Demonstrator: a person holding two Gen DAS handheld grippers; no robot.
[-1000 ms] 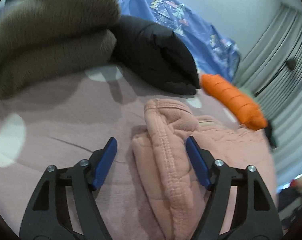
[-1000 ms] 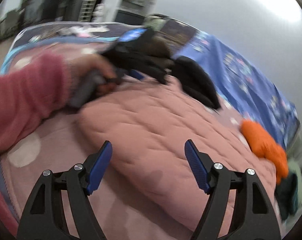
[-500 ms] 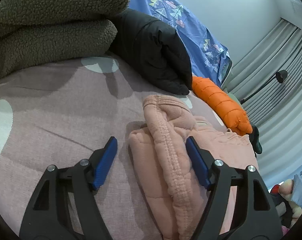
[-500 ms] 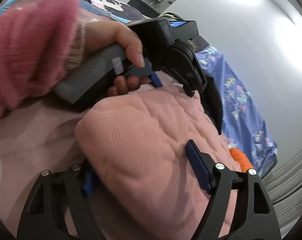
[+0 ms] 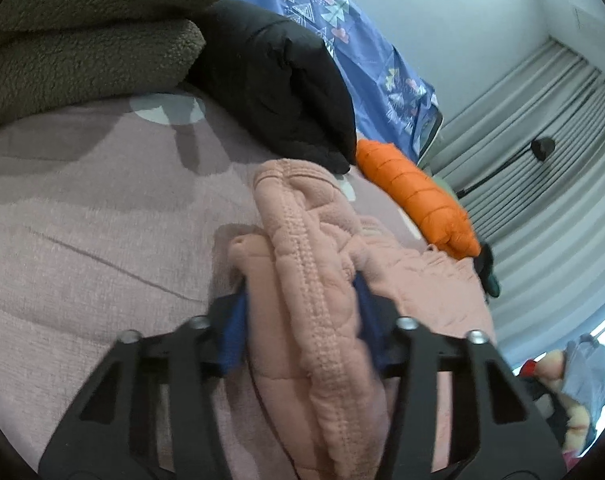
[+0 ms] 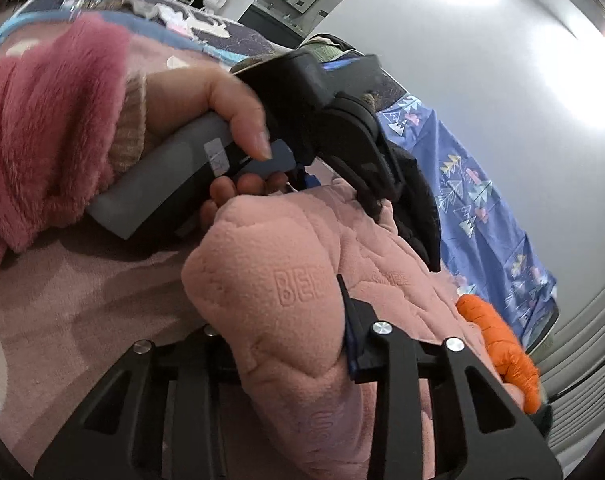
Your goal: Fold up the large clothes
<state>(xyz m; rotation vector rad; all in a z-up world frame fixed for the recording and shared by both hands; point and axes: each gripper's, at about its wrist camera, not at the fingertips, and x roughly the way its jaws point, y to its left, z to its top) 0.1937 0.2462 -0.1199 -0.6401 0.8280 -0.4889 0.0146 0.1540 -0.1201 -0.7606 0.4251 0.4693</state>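
Two grippers are closing on one pink quilted fleece garment, which is lying bunched on a pale pink bedspread with white spots. In the left wrist view, a thick stitched edge of the garment is running up between the blue pads of the left gripper; the pads are pressing into the fabric from both sides while the jaws are still drawing together. In the right wrist view, a rounded fold of the same garment, with raised lettering, is filling the right gripper. Its right blue pad is pushing into the fleece, its left pad is hidden behind the fold, and its jaws are likewise tightening on the cloth.

Just beyond that fold, a person's left hand in a fuzzy pink sleeve is wrapping around the grey handle of the left gripper, whose black body is reaching down to the far edge of the garment.

Farther out on the bed, a black padded jacket is lying near the top of the pink garment. A folded olive-brown fleece blanket is sitting to its left, touching it. An orange puffer jacket is lying to the right, just beside the black one. Behind them, a blue sheet printed with small triangles is draping along a pale wall. Grey curtains are hanging at the far right, with a thin black lamp in front of them.
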